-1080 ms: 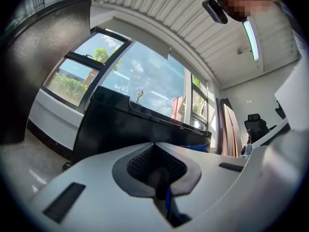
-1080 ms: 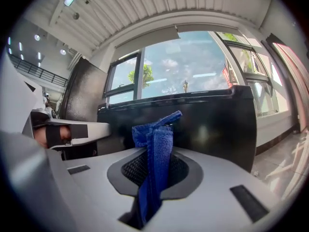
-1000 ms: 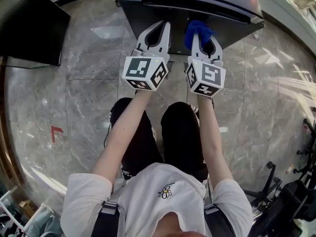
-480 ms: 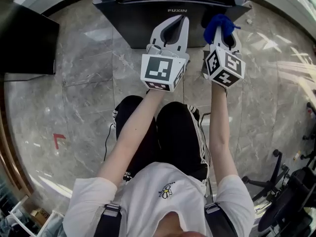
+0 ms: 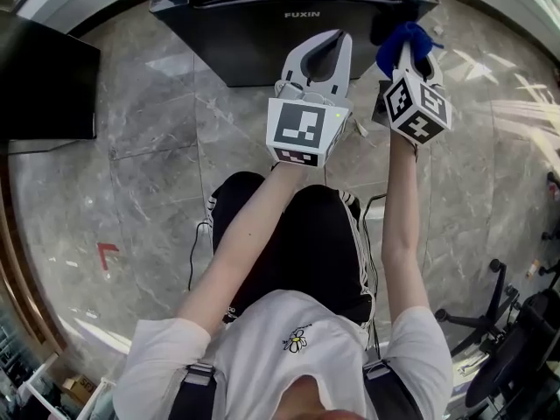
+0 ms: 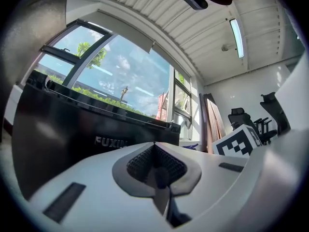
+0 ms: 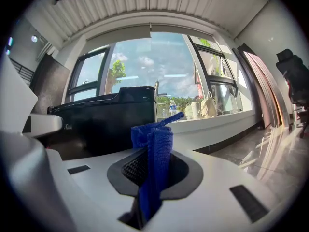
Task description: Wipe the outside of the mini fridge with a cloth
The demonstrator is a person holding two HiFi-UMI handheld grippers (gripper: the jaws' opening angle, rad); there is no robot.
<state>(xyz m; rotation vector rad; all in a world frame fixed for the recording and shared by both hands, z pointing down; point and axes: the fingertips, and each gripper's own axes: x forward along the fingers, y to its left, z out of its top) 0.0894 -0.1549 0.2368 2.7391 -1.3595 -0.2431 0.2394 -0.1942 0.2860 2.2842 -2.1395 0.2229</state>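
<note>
Blue cloth (image 5: 404,40) sits clamped in the outstretched right tool (image 5: 409,58) near the mini fridge (image 5: 254,38); left tool (image 5: 320,46) closed, empty.

Blue cloth (image 7: 152,149), seemingly black mini fridge (image 5: 254,46)

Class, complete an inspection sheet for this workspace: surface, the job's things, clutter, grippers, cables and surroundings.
Surface: glossy grey marble-look floor with a red corner mark.
Job's things: black mini fridge stands on the floor; blue cloth is by its right corner, contact unclear.
Clutter: bottles and a bag on the windowsill.
Grippers: left gripper has its fingers together and is empty; right gripper is shut on the blue cloth.
Cables: thin black cable on the floor beside the person's leg.
Surroundings: large windows, office chairs, dark panel.
</note>
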